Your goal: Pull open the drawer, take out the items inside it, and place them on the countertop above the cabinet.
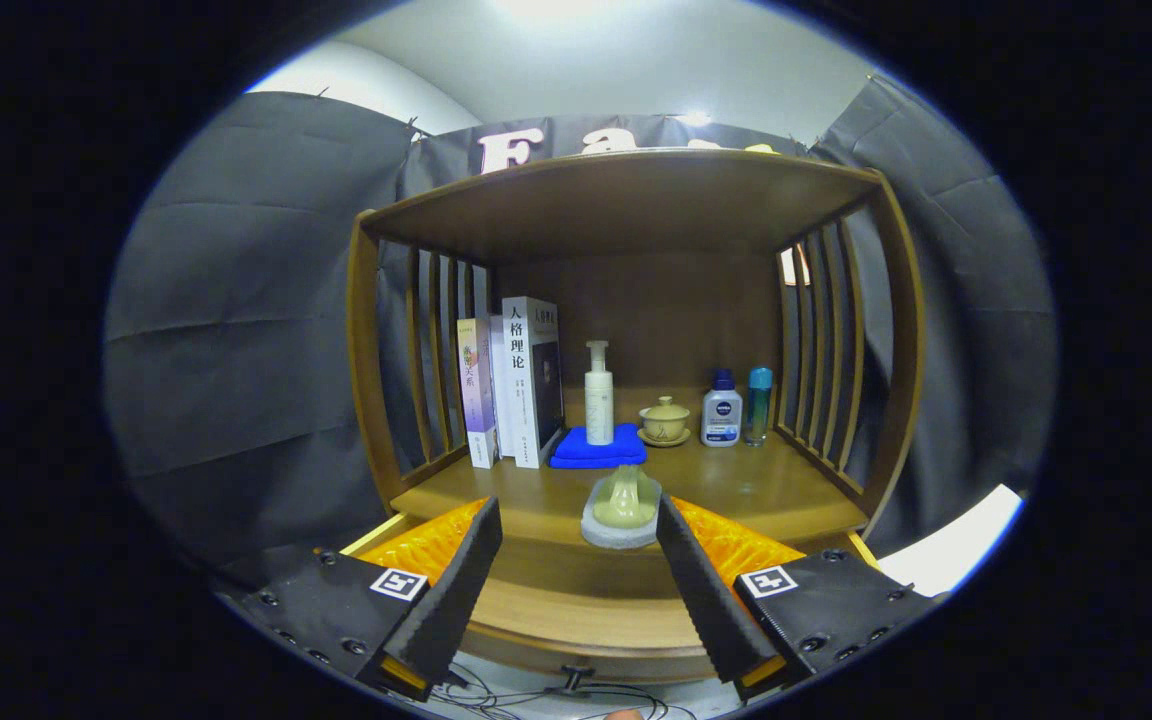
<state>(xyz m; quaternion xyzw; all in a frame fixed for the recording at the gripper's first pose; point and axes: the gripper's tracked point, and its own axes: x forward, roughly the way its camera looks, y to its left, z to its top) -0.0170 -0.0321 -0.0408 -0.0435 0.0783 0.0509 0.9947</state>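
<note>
A pale green scrubber on a grey sponge pad (622,512) rests on the wooden countertop (766,490), right at its front edge. It lies just beyond my fingertips, nearer the right finger and touching neither. My gripper (577,505) is open with nothing between its fingers. Below the countertop's edge, a wooden drawer front (576,620) runs across between the fingers. I cannot see inside the drawer from here.
Further back on the countertop stand upright books (516,385), a white pump bottle (598,395) on a folded blue cloth (596,450), a lidded cup on a saucer (664,420), and two small bottles (734,408). Slatted wooden sides and a top shelf (626,195) enclose the space. Cables (556,690) lie below.
</note>
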